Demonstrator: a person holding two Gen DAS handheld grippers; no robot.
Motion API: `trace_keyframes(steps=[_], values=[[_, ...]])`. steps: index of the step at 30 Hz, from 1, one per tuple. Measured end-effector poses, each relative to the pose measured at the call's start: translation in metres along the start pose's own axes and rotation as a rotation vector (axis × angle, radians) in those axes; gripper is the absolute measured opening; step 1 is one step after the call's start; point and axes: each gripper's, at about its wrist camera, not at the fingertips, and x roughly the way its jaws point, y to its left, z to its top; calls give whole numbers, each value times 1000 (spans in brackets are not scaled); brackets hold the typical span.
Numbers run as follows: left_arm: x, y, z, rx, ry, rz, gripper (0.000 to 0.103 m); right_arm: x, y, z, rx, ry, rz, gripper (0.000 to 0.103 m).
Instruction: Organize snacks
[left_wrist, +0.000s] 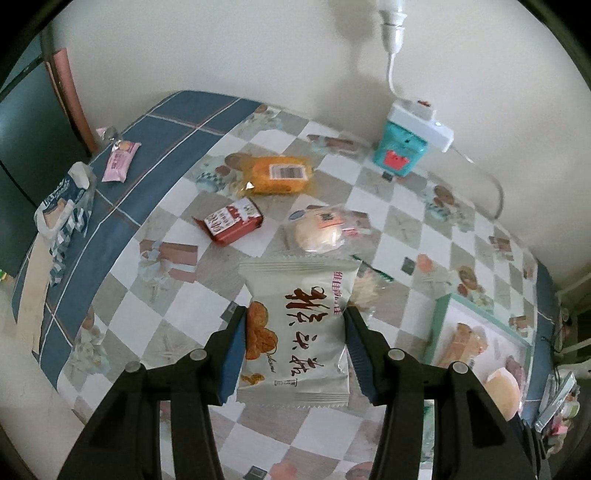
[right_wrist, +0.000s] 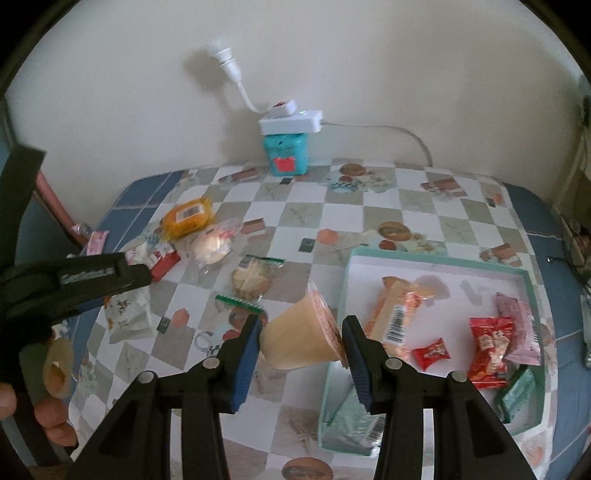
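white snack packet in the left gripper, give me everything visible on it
The packet is a white, glossy, pillow-style wrapper with crimped, serrated seals at top and bottom. Large dark red characters run down its face, with an orange-brown picture of the snack on the left. It looks intact and lightly puffed, and stands upright between the left gripper's blue-padded fingers, pinched at both side edges and held clear above the tablecloth.

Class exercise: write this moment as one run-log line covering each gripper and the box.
left gripper: shut on white snack packet | right gripper: shut on jelly cup | green-rimmed box: several snacks inside | loose snacks remain on table
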Motion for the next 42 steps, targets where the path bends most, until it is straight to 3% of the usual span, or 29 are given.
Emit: trace_keyframes(steps=[11,24,29,42], values=[[-6,-41,-15,63,4,-39,53,-19,-84,4,155,-41,-78,48],[-8,-122,-50,230,33,-124,53,-40,-188,-7,348,-61,-195,48],[-4,-162,-72,323,64,-169,53,-40,-207,-13,380,-40,-225,48],[30,-211,-110,481,141,-147,54,-5,-199,-24,368,104,-191,48]])
